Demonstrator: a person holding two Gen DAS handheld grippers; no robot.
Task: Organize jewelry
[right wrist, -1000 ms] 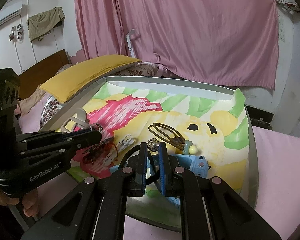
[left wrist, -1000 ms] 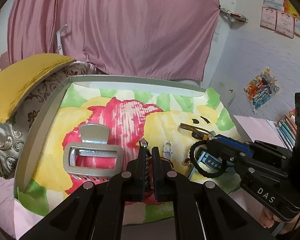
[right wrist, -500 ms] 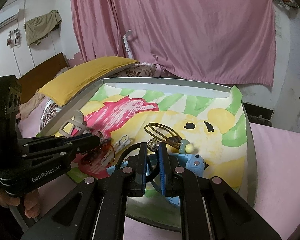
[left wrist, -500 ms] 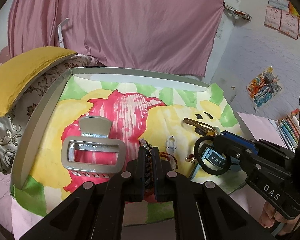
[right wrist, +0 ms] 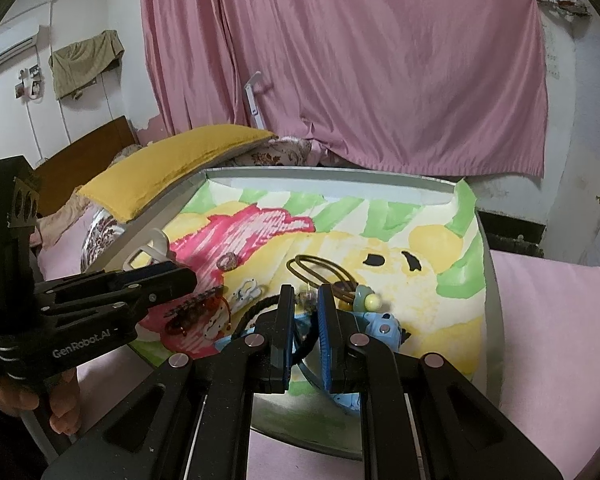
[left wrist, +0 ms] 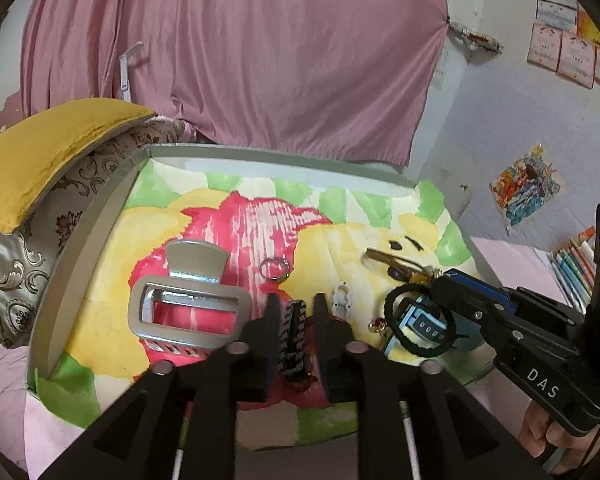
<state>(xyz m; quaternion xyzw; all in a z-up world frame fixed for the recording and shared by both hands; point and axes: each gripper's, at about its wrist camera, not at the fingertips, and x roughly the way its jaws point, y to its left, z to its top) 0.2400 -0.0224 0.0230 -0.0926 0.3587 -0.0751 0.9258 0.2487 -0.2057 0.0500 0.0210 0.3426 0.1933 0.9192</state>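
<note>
A tray [left wrist: 80, 256] lined with a painted sheet holds the jewelry. My left gripper [left wrist: 296, 300] hovers over its near edge, its jaws opening. A dark brown toothed hair clip [left wrist: 294, 336] stands between them, and the pads are not pressing it. Just past the tips lies a small ring [left wrist: 274, 270]. My right gripper [right wrist: 305, 292] is shut on a black hair tie [left wrist: 404, 344], whose loop hangs over a blue toy watch [right wrist: 382, 326]. A large silver claw clip [left wrist: 184, 312] lies to the left.
A small white clip [left wrist: 341, 298], a brown wire hairpin [right wrist: 320, 268] and a bead clip [right wrist: 370, 300] lie mid-tray. A yellow cushion [left wrist: 48, 152] borders the tray's left side. A pink curtain [left wrist: 240, 60] hangs behind. A hand [left wrist: 556, 436] holds the right gripper.
My left gripper's jaws have parted from shut, leaving the brown clip loose between them, and the ring now shows beyond the tips. The right gripper keeps its hold.
</note>
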